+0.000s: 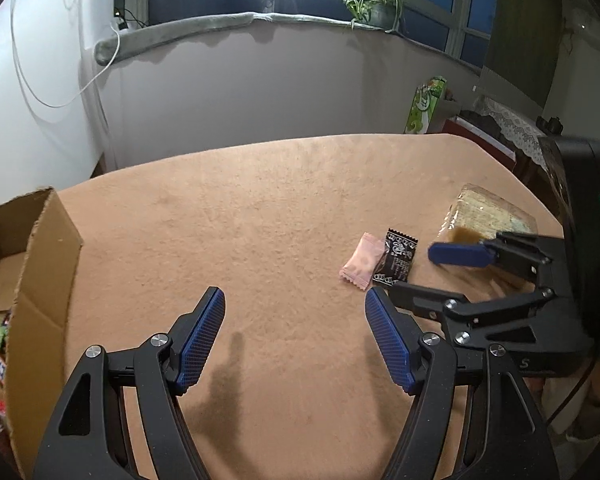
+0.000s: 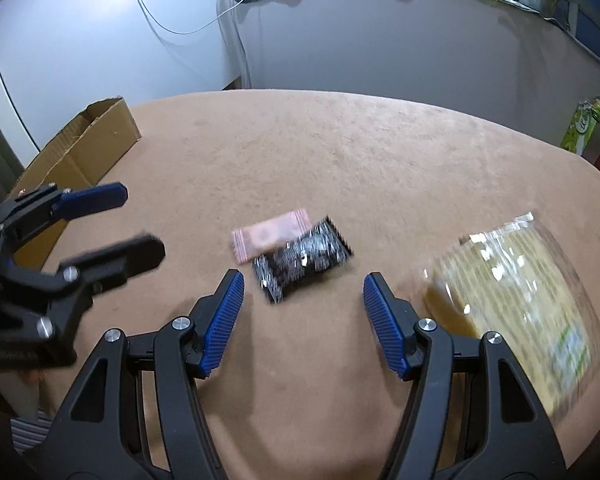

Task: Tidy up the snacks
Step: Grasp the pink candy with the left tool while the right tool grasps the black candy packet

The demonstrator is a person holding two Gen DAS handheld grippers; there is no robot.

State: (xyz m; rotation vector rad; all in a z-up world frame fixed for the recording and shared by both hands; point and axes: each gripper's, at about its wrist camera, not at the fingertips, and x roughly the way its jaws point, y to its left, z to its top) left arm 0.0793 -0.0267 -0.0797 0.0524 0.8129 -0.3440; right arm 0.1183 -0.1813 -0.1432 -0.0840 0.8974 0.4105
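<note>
A cardboard box [image 1: 32, 264] sits at the desk's [image 1: 260, 200] nine o'clock edge, a few bright wrappers already showing inside it, which suggests the sorting is under way. Three snacks are left on the tan cloth: a pink sachet [image 1: 362, 266] touching a black sachet [image 1: 396, 260] near centre, and a clear bag of biscuits [image 1: 488, 214] at about three o'clock from them, well apart from the box.

The left tongs [image 1: 296, 336] hang over bare cloth between box and sachets, tilted downward, jaws apart and holding nothing. The pink sachet lies at their one o'clock, just beyond the right blue pad.

The right tongs [image 2: 304, 320] likewise angle down toward the desk, jaws apart and empty. In the right wrist view the black sachet lies just ahead of the gap at twelve o'clock, the pink one behind it at eleven, and the biscuit bag close beside the right finger at three o'clock. That view is smeared, so finer detail on the wrappers cannot be read. By the look of it, the two sachets are the next pick.
</note>
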